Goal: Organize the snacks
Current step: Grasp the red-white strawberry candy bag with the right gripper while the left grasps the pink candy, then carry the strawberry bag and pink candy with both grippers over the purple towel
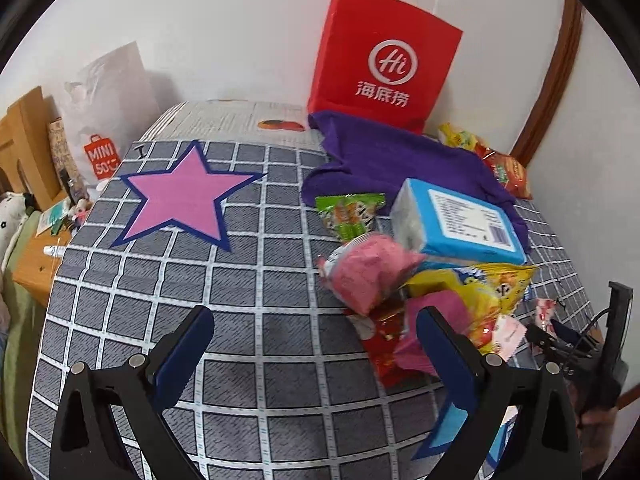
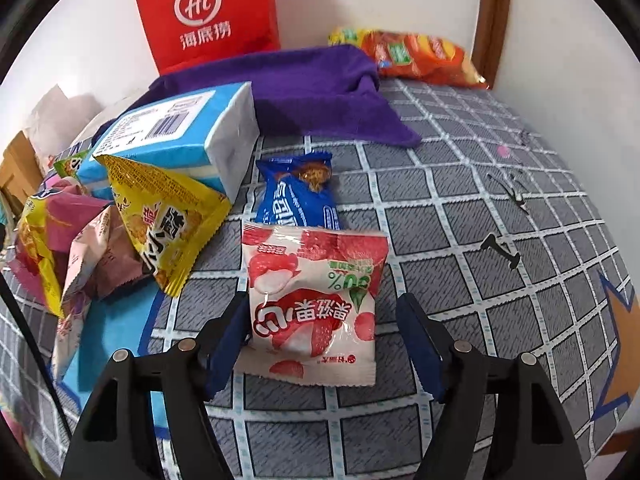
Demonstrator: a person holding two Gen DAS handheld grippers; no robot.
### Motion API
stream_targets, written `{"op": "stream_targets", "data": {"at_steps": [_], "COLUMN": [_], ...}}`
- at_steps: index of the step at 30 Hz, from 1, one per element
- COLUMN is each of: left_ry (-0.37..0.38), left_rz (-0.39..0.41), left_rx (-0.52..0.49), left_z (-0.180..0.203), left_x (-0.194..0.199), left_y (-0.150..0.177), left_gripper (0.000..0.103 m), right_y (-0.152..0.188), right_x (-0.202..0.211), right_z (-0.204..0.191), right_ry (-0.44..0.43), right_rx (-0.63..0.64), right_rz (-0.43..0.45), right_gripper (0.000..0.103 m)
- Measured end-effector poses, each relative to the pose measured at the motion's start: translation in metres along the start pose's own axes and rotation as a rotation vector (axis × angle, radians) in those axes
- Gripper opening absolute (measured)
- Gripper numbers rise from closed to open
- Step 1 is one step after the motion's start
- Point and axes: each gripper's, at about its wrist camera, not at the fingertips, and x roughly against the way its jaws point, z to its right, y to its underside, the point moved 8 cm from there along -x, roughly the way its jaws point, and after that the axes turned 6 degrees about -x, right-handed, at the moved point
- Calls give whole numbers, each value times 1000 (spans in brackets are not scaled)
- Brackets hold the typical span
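Note:
My right gripper (image 2: 324, 332) stands open around a white and red lychee jelly packet (image 2: 316, 292) that lies on the checked tablecloth (image 2: 460, 200). Its left finger (image 2: 228, 336) touches the packet's edge; the right finger (image 2: 418, 336) is clear of it. Just behind lies a blue snack packet (image 2: 296, 196). A yellow packet (image 2: 168, 216) leans on a blue tissue pack (image 2: 176, 136). My left gripper (image 1: 316, 340) is open over bare cloth, holding nothing. To its right is the snack pile: a pink packet (image 1: 364, 272), a yellow packet (image 1: 472, 292), a green packet (image 1: 348, 216).
A red paper bag (image 1: 380, 60) stands against the back wall behind a purple cloth (image 1: 400, 160). Orange chip bags (image 2: 420, 56) lie in the back corner. A pink star (image 1: 184, 196) marks the left of the table, an orange star (image 2: 620, 340) the right edge.

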Motion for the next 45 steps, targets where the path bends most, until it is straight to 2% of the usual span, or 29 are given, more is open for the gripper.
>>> {"op": "stream_targets", "data": {"at_steps": [1,2,9,17,25,31,32,34,35,36,39,45], "left_ry": [2,3,-14,-6,37,85,95,139,161,176,160,159], "left_rz": [2,2,-35,-75,-177,-194,-197,-205,-209,-212,-198,-164], "left_rx": [-3,-5,-21,-43,-31,-19,-19,-14,-11,-7,-25,-16], "left_z": [1,2,9,19,21,26,27,31,33,35,34,24], "left_x": [1,1,-17,-41,-79,-92,-93,-93,-92,-91,-85,-54], "left_y": [-1,-2,-14,-36,-35,-31,-30,-27,-26,-25,-23,-23], "left_gripper": [101,101,101,101,101,99,96,82,70,68,62,58], "right_y": [0,0,-1,-1,-2,-3,-3,-3,-3,-3,-4,-5], "right_x": [0,2,2,1,-1,-1,-1,-1,-1,-2,-1,0], "right_z": [0,1,8,7,7,7,7,6,6,6,6,6], "right_ry": [3,2,16,23,5,11,11,12,11,11,10,13], "right_rx": [-2,-4,2,0,0,0,0,1,1,1,0,1], "right_rz": [16,35,89,99,95,103,103,103,103,103,103,111], "right_gripper": [60,57,56,57,57,57,57,57,57,57,57,56]}}
